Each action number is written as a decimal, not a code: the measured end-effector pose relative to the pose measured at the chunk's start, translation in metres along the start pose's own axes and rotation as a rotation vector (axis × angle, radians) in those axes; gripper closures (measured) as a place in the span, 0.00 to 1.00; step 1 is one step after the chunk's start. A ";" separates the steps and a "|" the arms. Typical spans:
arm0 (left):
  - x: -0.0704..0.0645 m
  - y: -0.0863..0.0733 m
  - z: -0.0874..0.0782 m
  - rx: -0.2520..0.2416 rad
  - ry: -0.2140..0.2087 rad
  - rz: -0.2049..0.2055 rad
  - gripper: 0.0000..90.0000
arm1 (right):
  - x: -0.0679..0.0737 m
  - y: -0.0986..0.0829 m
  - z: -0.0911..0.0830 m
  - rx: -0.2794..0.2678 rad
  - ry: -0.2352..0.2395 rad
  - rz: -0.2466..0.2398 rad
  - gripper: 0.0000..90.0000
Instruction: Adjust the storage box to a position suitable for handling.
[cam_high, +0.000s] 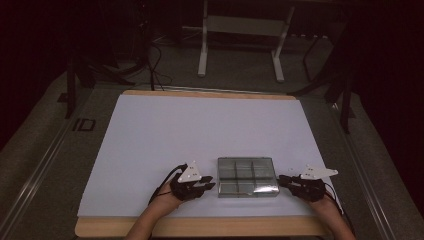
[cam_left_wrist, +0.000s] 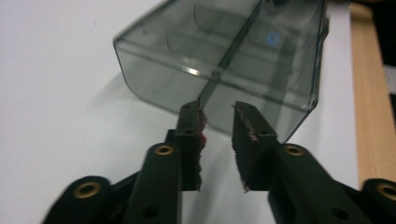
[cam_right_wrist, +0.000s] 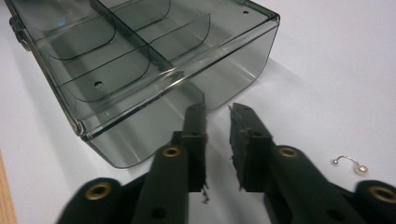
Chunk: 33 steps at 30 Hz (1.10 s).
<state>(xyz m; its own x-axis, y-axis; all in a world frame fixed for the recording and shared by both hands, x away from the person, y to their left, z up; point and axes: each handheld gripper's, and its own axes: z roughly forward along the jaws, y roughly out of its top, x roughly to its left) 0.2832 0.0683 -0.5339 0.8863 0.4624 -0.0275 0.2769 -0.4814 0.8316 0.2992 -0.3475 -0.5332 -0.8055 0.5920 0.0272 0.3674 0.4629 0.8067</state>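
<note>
Where the white sheet (cam_high: 165, 135) covers the counter (cam_high: 200, 227), a smoky transparent compartment box (cam_high: 248, 176) is seen lying flat near the person's edge, between the two hand-held grippers. The left hand-held gripper (cam_high: 210, 185) is placed just beside the box's left end, and the right hand-held gripper (cam_high: 281, 180) just beside its right end. In the left gripper view, the left hand-held gripper (cam_left_wrist: 218, 108) is held with its jaws slightly parted, nothing being gripped, the tips close against the box (cam_left_wrist: 224, 56) wall; whether contact is made cannot be told. In the right gripper view, the right hand-held gripper (cam_right_wrist: 217, 108) is likewise narrowly parted and empty, with its tips at the box (cam_right_wrist: 140, 60) wall. The box's long axis is laid left to right, parallel to the counter's near edge, and curved dividers are seen inside. A small metal hook with a pearl-like bead (cam_right_wrist: 350, 163) is seen lying on the sheet beside the right hand-held gripper, apart from the box.
</note>
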 end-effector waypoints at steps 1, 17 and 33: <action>0.000 0.000 0.001 0.012 -0.002 0.007 0.88 | 0.000 0.000 -0.001 -0.005 0.006 0.000 0.93; -0.003 0.007 0.009 0.019 -0.023 0.033 1.00 | 0.003 0.000 0.000 0.008 0.041 -0.008 1.00; -0.001 0.009 0.009 0.006 -0.019 0.023 1.00 | 0.006 0.005 -0.002 -0.019 0.055 -0.013 1.00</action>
<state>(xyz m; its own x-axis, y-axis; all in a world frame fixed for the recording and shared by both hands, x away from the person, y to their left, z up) 0.2885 0.0569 -0.5316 0.8995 0.4365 -0.0187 0.2580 -0.4962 0.8290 0.2949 -0.3429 -0.5279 -0.8349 0.5483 0.0486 0.3481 0.4575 0.8182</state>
